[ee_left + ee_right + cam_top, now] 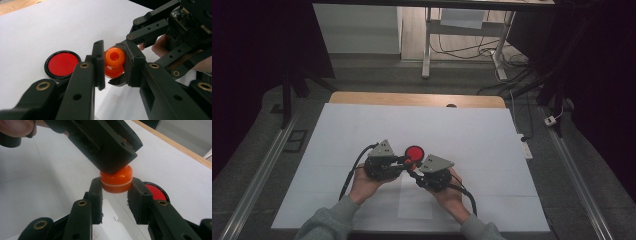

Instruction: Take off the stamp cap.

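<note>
Both hands rest low over the white-covered table (pixel 472 130), the left gripper (pixel 113 65) and right gripper (pixel 117 192) angled inward, tips meeting. Each gripper's fingers clamp the orange piece (pixel 114 62) (two stacked parts), held above the table just beside the red disc (pixel 62 64).

in the right gripper view the left gripper (pixel 110 150) covers the top of the orange piece (pixel 116 181), and the right gripper's own jaw hides half of the red disc (pixel 155 191). in the high view the orange piece is too small and too covered by both grippers to make out. the person's sleeves (pixel 329 222) are cut off by the bottom edge there
</note>
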`<state>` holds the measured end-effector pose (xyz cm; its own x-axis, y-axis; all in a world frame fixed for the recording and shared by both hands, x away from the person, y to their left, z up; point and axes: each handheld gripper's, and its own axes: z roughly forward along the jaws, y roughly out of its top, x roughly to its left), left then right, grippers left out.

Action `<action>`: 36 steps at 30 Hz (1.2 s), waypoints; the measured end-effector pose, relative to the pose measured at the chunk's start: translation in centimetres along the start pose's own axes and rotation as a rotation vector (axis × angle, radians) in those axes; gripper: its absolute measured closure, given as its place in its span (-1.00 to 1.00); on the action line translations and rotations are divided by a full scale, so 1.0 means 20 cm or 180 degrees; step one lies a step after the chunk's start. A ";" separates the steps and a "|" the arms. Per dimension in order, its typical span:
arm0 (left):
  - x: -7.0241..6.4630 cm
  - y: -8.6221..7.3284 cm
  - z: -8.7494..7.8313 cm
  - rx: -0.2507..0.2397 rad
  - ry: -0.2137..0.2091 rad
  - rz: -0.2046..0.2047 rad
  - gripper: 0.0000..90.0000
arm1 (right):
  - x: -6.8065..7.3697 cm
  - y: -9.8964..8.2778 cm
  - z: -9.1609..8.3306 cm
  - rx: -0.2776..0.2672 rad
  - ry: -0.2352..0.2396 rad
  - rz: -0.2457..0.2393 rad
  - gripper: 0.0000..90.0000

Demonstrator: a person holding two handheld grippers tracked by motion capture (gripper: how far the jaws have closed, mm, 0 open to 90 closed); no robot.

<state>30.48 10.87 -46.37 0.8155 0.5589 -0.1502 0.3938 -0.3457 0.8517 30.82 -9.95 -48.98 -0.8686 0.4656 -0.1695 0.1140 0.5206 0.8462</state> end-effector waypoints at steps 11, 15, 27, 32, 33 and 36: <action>0.00 0.00 0.00 -0.0009 -0.0016 -0.0022 0.61 | 0.00 0.00 0.00 -0.0007 0.0021 0.0017 0.45; 0.00 0.00 0.00 0.0003 -0.0015 -0.0026 0.61 | 0.00 0.00 0.00 0.0002 0.0035 0.0017 0.45; 0.00 -0.01 0.01 0.0031 -0.0015 -0.0030 0.62 | 0.00 -0.01 0.01 0.0020 0.0037 -0.0005 0.45; 0.00 0.00 -0.02 -0.0065 0.0105 -0.0034 0.62 | 0.00 -0.01 0.00 -0.0011 0.0034 0.0001 0.45; 0.01 0.00 -0.04 -0.0119 0.0162 -0.0034 0.62 | 0.00 -0.04 0.02 0.0155 -0.0049 -0.0143 0.45; 0.07 -0.01 -0.10 -0.0204 0.0066 -0.0156 0.62 | -0.03 -0.08 0.01 -0.0025 0.0001 0.0203 0.46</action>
<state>30.63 13.20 -45.81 0.7868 0.5896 -0.1826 0.4045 -0.2689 0.8741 31.14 -10.95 -50.30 -0.8598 0.4975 -0.1150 0.1653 0.4842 0.8592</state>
